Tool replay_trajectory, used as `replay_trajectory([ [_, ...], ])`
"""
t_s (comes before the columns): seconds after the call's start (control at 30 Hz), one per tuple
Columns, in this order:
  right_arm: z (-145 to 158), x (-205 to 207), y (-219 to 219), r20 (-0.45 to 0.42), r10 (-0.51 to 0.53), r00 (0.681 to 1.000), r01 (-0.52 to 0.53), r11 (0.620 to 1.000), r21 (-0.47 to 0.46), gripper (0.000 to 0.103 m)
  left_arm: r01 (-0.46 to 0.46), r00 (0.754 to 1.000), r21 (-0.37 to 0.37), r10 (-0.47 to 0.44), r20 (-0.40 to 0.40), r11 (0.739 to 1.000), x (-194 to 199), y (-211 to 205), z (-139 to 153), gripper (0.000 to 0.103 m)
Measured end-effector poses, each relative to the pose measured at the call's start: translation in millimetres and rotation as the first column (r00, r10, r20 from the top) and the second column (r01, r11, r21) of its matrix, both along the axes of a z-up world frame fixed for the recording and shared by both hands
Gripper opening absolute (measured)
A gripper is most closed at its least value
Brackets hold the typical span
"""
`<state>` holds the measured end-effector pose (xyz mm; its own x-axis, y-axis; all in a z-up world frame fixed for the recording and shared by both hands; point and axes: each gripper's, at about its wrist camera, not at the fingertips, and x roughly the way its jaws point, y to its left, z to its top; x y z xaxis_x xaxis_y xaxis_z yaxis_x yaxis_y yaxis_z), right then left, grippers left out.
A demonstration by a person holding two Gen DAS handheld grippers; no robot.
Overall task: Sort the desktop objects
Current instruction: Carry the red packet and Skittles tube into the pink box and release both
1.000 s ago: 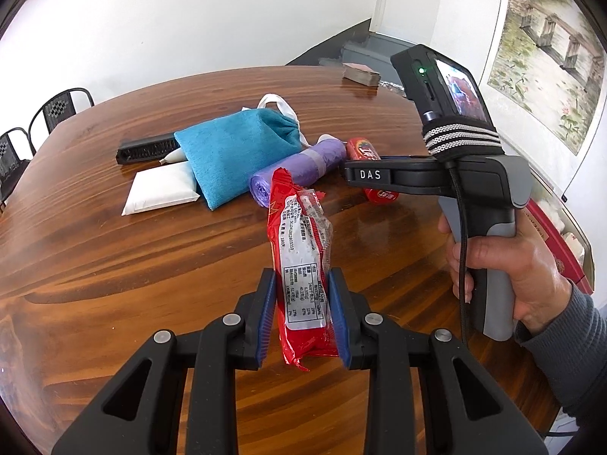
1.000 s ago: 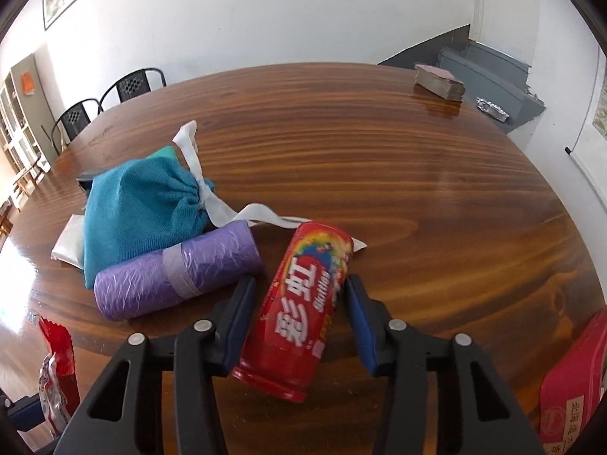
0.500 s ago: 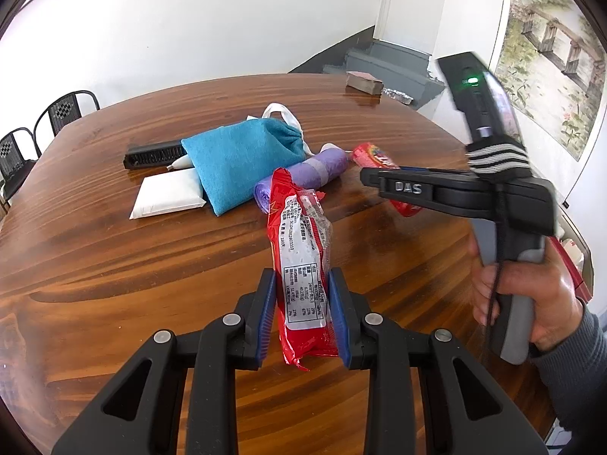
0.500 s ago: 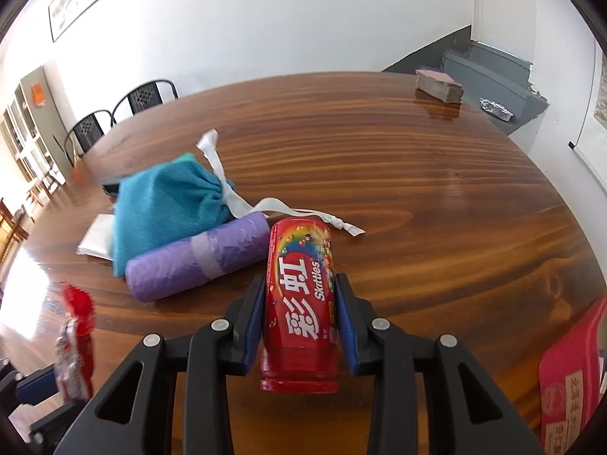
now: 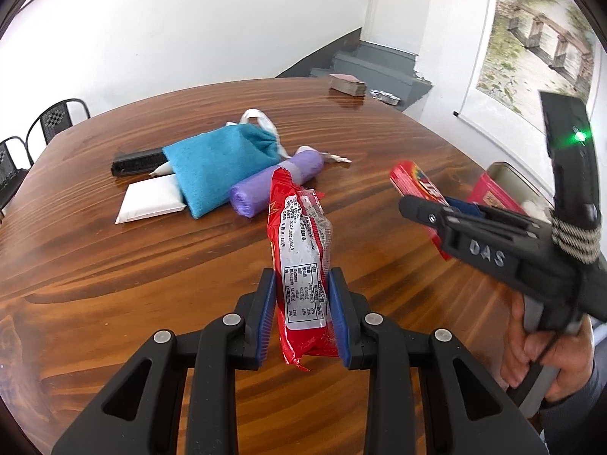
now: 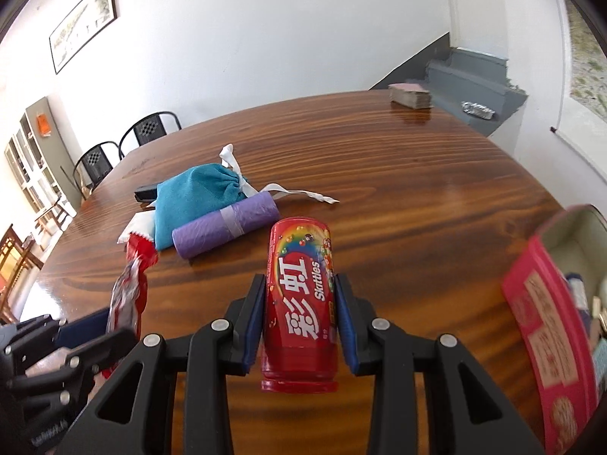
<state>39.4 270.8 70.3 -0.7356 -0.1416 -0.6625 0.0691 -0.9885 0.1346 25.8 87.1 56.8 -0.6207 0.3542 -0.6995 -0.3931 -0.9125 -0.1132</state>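
My left gripper (image 5: 302, 316) is shut on a red snack packet (image 5: 299, 250) and holds it above the round wooden table (image 5: 114, 273). My right gripper (image 6: 298, 320) is shut on a red Skittles tube (image 6: 299, 303) and holds it off the table. The tube also shows in the left wrist view (image 5: 415, 185), to the right of the packet. On the table lie a teal drawstring pouch (image 5: 220, 163), a purple roll of bags (image 5: 277, 184), a white packet (image 5: 150, 201) and a black flat object (image 5: 138, 161). The red packet also shows in the right wrist view (image 6: 129, 288).
An open tin box with a red lid (image 6: 546, 326) stands at the table's right edge, with items inside. A stack of cards (image 5: 347, 84) lies at the far edge. Chairs (image 5: 57, 121) stand at the far left. Grey steps (image 6: 470, 79) rise behind the table.
The right gripper closed on the Skittles tube, lifted it off the table and carried it rightward toward the tin box. The left gripper keeps holding the red packet.
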Motion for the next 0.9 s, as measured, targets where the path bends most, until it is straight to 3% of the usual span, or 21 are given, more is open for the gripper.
replay_trajectory([
  [0.47, 25, 55, 58, -0.088, -0.087, 0.992, 0.084, 0.996, -0.041, 0.038, 0.043, 0.999, 0.02, -0.043, 0.001, 0.999, 11, 48, 3, 0.03],
  [0.9, 48, 101, 135, -0.191, -0.236, 0.953, 0.23, 0.972, -0.057, 0.038, 0.104, 0.994, -0.011, -0.105, -0.04, 0.994, 16, 112, 19, 0.03],
])
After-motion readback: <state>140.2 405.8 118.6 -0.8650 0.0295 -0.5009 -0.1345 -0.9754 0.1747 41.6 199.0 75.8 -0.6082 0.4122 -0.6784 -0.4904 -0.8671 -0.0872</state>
